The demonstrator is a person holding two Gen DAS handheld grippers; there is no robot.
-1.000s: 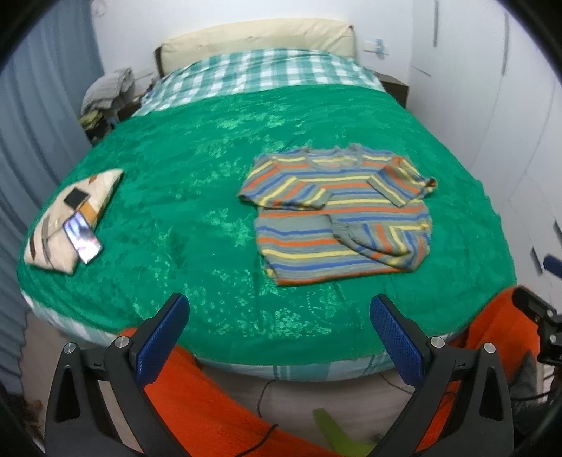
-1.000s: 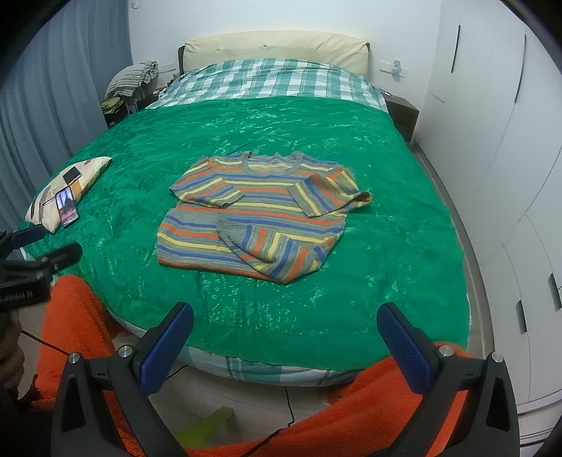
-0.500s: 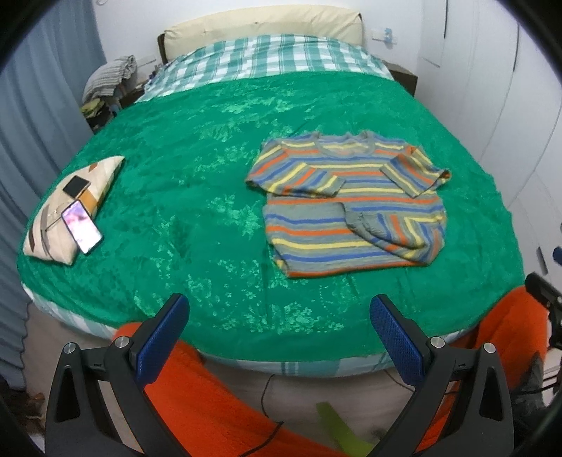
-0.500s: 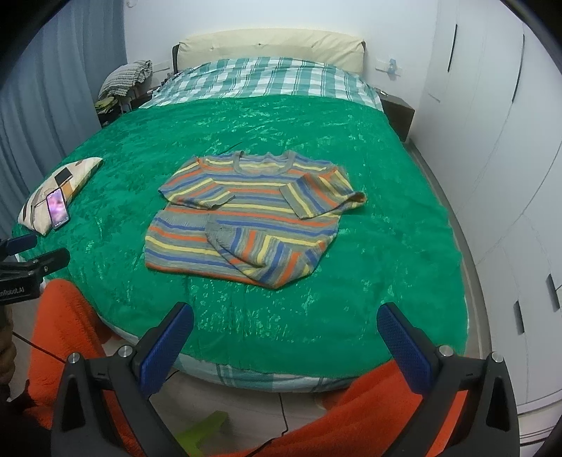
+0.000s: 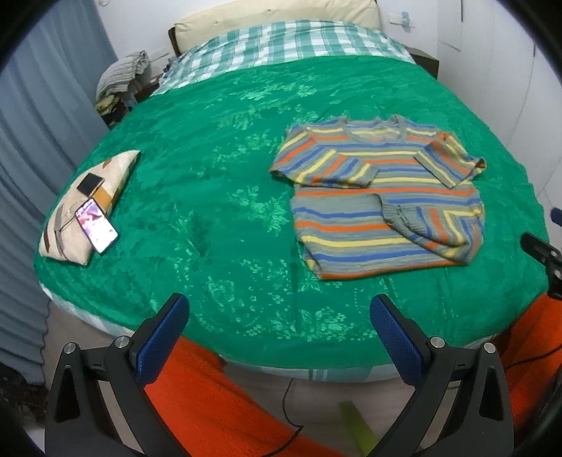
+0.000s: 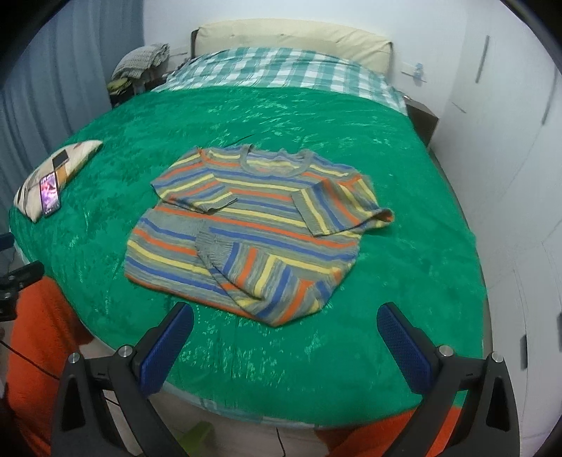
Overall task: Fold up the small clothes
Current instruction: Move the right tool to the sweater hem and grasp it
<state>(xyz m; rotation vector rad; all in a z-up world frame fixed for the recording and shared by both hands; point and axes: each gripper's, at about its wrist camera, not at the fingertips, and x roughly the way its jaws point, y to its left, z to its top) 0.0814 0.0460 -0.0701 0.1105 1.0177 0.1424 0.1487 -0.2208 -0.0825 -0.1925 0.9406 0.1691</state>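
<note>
A bed (image 5: 228, 147) (image 6: 404, 168) fills most of both views, covered by a green patterned bedspread (image 5: 217, 197) (image 6: 414, 253), with a green-and-white checked sheet (image 5: 281, 45) (image 6: 281, 72) and a cream headboard cushion (image 5: 274, 15) (image 6: 291, 38) along the upper edge of the frame. The striped sweater (image 5: 383, 197) (image 6: 260, 225) lies flat on the bedspread, right of centre in the left wrist view and at centre in the right wrist view; both sleeves are folded inward across its body, and one lower corner is turned up over the front. A small patterned pillow (image 5: 80, 207) (image 6: 52, 172) sits at the left edge of the bed, with a lit phone (image 5: 95, 225) (image 6: 49, 193) and a dark card-like item (image 5: 90, 183) (image 6: 60, 159) resting on it. Orange fabric (image 5: 210, 404) (image 6: 38, 351) shows in the lower part of each frame, below the bed edge. The left tongs (image 5: 279, 337) stand wide open at the bottom of the frame, holding nothing, short of the bed's near edge. The right tongs (image 6: 284, 342) are likewise spread wide and empty, just below the sweater's hem in the frame.
</note>
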